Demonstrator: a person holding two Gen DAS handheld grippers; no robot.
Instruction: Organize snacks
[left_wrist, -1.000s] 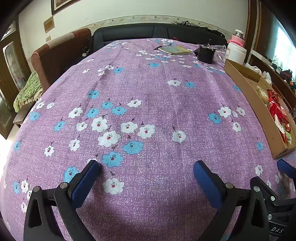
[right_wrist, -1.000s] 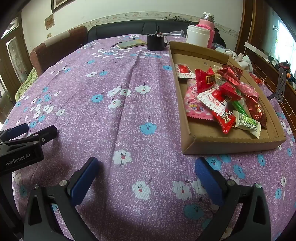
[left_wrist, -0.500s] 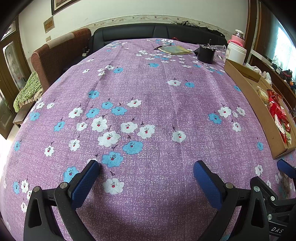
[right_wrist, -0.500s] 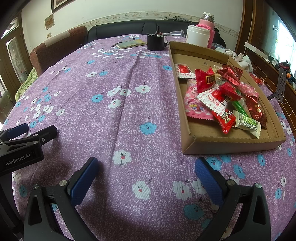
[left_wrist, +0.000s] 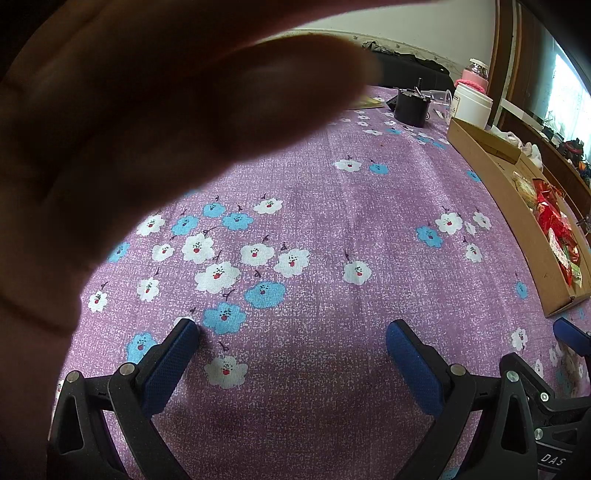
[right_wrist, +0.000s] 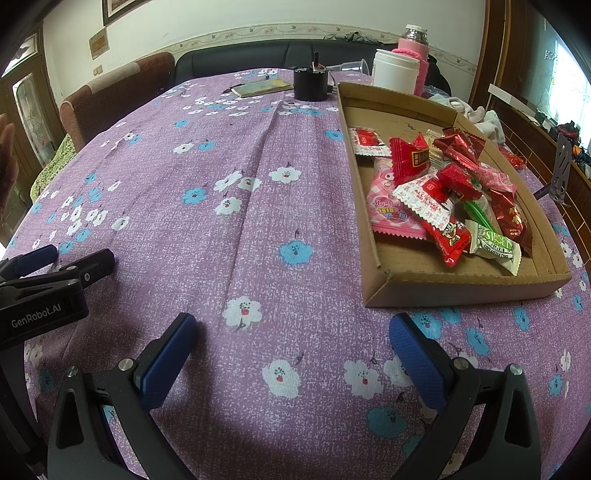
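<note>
A lived-in family home, seen from a dining table draped in a purple floral tablecloth (right_wrist: 258, 155). A black leather sofa (right_wrist: 251, 55) and a brown upholstered armchair (right_wrist: 110, 99) stand against a cream wall trimmed with a patterned border, where a framed picture (right_wrist: 122, 9) hangs. Dark wooden door frames and a bright window (right_wrist: 569, 81) close in the right side. Everyday clutter crowds the far end of the table: a pink thermos (right_wrist: 415, 48), a white canister (right_wrist: 394, 72), a notebook (right_wrist: 264, 86), and a cardboard tray (right_wrist: 469, 286) of wrapped snacks (right_wrist: 443, 188).
</note>
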